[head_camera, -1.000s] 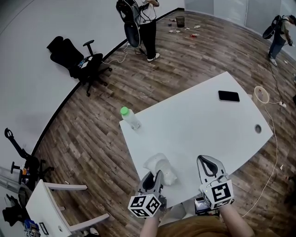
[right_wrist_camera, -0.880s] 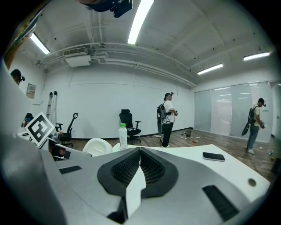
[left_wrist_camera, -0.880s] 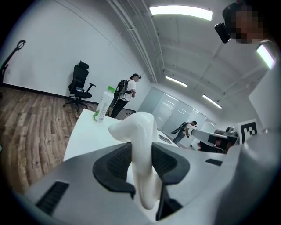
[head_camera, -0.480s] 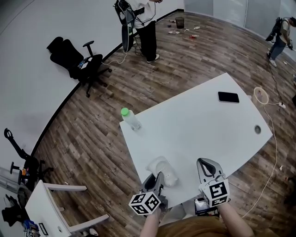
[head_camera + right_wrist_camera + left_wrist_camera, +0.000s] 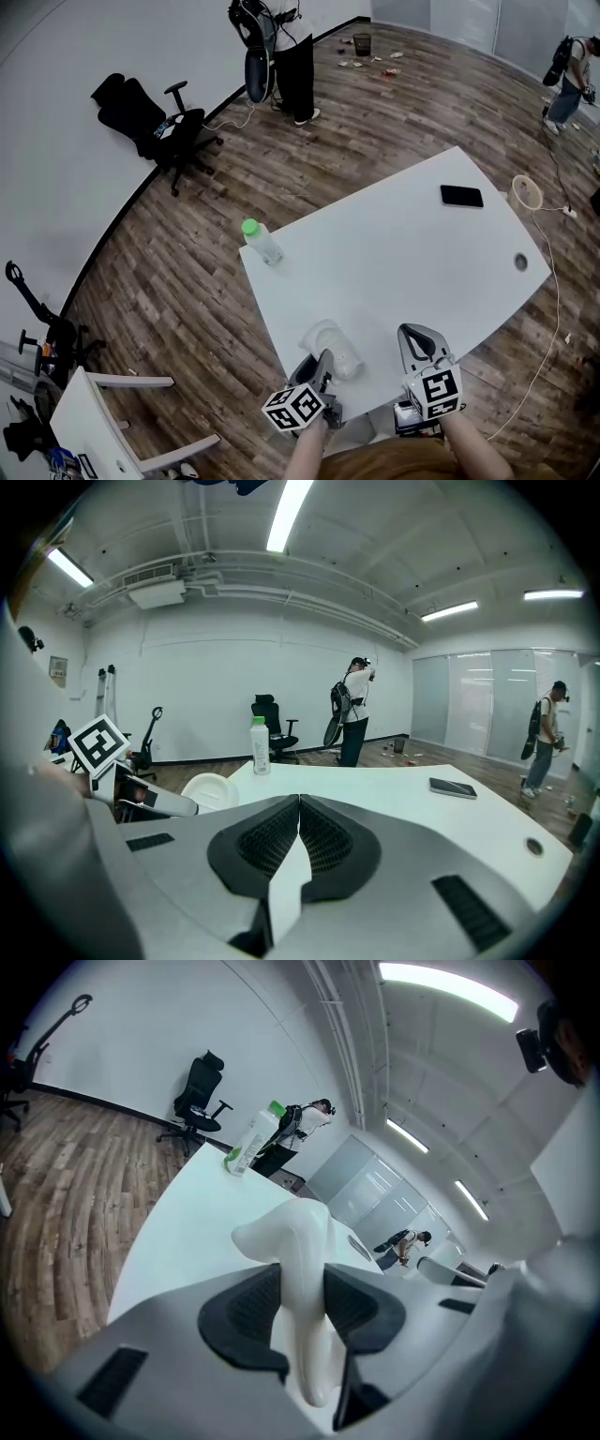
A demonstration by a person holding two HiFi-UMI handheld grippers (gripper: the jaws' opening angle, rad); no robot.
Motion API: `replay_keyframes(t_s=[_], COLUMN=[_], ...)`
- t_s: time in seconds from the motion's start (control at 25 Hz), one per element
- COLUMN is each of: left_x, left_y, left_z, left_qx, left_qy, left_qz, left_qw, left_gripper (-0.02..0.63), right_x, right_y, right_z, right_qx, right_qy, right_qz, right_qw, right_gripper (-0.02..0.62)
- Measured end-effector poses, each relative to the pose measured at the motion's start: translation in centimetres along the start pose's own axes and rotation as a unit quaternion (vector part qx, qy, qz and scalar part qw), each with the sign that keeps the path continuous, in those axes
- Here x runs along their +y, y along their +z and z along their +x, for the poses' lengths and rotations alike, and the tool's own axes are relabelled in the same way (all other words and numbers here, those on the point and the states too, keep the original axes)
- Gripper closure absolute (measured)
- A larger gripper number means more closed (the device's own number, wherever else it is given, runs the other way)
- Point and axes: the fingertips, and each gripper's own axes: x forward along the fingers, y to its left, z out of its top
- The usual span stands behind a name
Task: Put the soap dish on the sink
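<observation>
Lowered since a second ago, both grippers are now seen nearer the white table point(image 5: 403, 253), and the soap dish point(image 5: 333, 349) has been brought down with them, close to the table's near edge.

No sink is seen in any view, so the place meant for the dish cannot be found from here; if it is put down where it hangs, the task is judged to be left undone. The dish is pinched by the left gripper point(image 5: 317, 364) along one thin wall only, with most of its smooth white body standing out beyond the pads. A slip or a swing in that grip is judged likely if the wrist is rolled or the dish is knocked on the tabletop. So near the edge, a careless release could send it over onto the floor. Whether the dish already touches the table cannot be told. No help is offered by the right gripper point(image 5: 419, 342), whose jaws are pressed together on nothing.

A large open room with a wood-plank floor point(image 5: 187, 272) is shown. The tabletop is almost bare. An office chair point(image 5: 150, 117) is placed by the wall, and a person point(image 5: 286, 47) is seen standing beyond it. On the table a green-capped bottle point(image 5: 261, 241) and a dark phone point(image 5: 462, 196) are set well apart.
</observation>
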Motion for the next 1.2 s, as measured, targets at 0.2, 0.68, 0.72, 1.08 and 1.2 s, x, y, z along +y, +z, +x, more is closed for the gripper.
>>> replay_keyframes(t_s=[0.2,0.68,0.72,1.08,1.2], left_x=[0.6,2.0,2.1,1.7,1.8], left_y=[-1.0,-2.8,-2.8,-2.8,-3.1], left_z=[0.7,1.5,1.5,1.9,1.9], left_qx=[0.02,0.046,0.046,0.05,0.052], left_qy=[0.006,0.008,0.008,-0.015,-0.021], left_qz=[-0.02,-0.072,-0.076,-0.108,-0.122], left_qw=[0.9996,0.9963,0.996,0.9928,0.991], left_gripper=[0.472,0.472,0.472,0.472,0.472], right_x=[-0.2,-0.7,-0.8,-0.8,-0.8], right_y=[-0.4,-0.7,-0.7,-0.5,-0.6], right_z=[0.0,0.3,0.3,0.6,0.6], right_qx=[0.005,0.006,0.007,0.007,0.007], right_qy=[-0.002,-0.008,-0.009,-0.009,-0.008], right_qz=[0.004,-0.011,-0.011,-0.009,-0.01], right_qw=[1.0,1.0,1.0,1.0,1.0], right_gripper=[0.586,0.586,0.586,0.586,0.586])
